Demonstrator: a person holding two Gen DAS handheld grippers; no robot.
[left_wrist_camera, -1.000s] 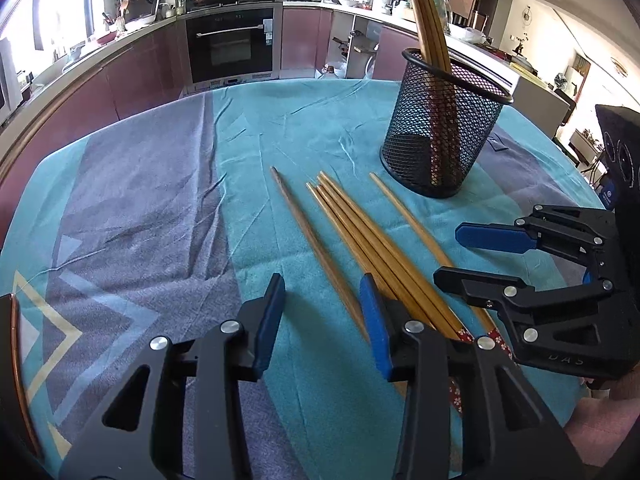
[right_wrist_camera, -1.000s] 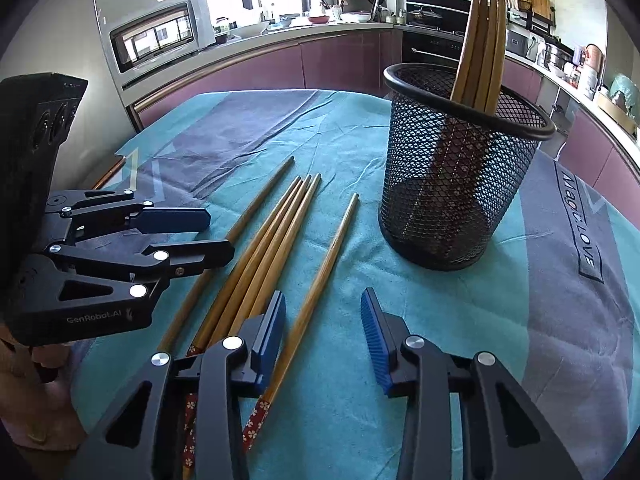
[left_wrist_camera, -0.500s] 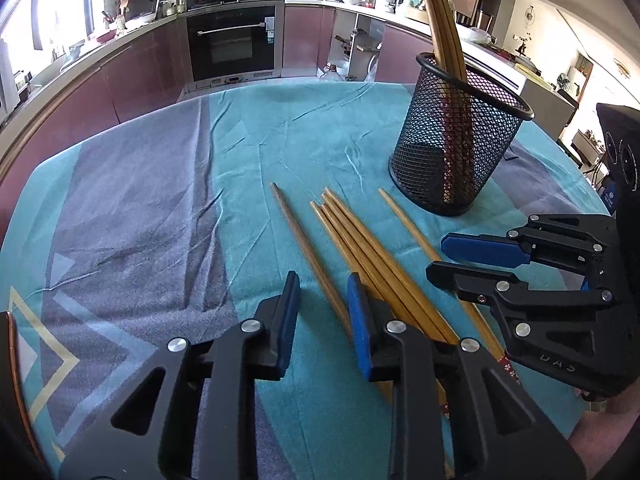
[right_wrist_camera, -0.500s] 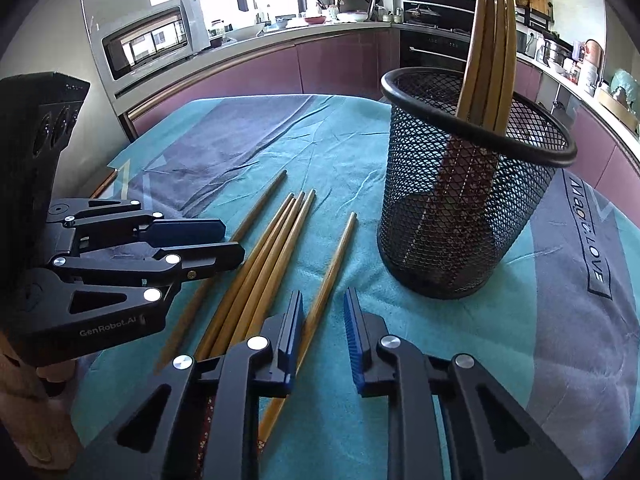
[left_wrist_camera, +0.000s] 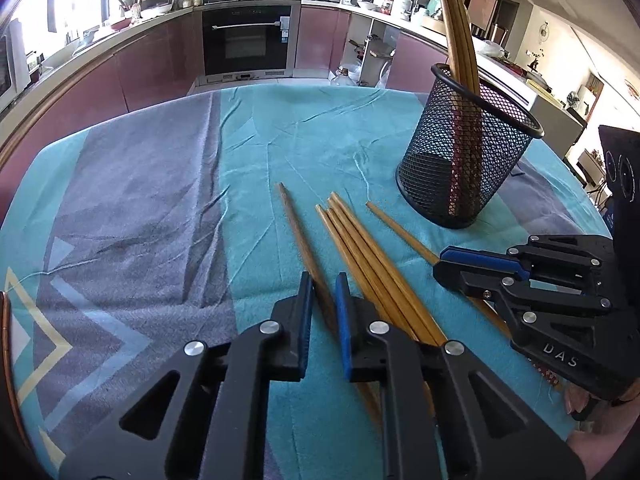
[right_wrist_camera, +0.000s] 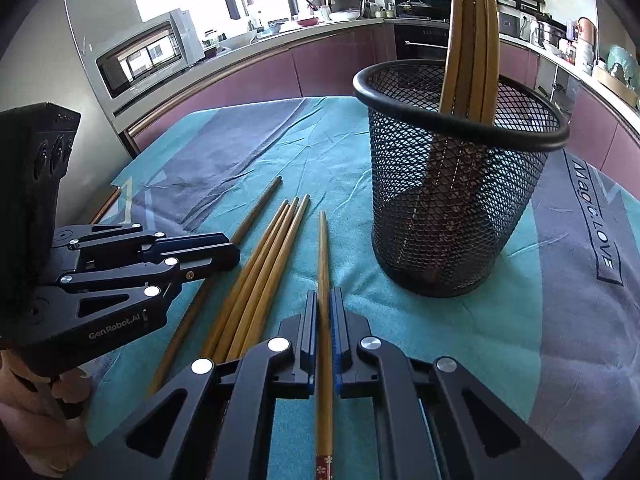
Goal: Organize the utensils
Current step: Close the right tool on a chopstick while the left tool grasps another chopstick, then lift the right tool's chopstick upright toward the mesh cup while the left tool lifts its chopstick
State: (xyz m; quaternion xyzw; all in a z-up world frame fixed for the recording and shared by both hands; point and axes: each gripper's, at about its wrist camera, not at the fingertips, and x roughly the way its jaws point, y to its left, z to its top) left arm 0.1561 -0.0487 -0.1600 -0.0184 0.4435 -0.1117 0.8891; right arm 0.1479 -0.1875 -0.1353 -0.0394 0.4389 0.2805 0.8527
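Left wrist view: your left gripper (left_wrist_camera: 323, 300) sits lower centre, jaws drawn in on dark lone chopstick (left_wrist_camera: 298, 230), which runs up-left from between blue pads. Risk: grip near one end, so far tip may sag or swing on lift and snag mesh holder (left_wrist_camera: 464, 168), upper right. Bundle of four chopsticks (left_wrist_camera: 360, 248) lies just right of your jaws; may get nudged.

Right wrist view: your right gripper (right_wrist_camera: 324, 312), bottom centre, clamped on single chopstick (right_wrist_camera: 323, 248) pointing straight up frame. Holder right of it, already holding chopsticks. Risk: stick pivots in pads, strikes rim.

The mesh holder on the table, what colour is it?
Black; the mesh holder shows best in the right wrist view.
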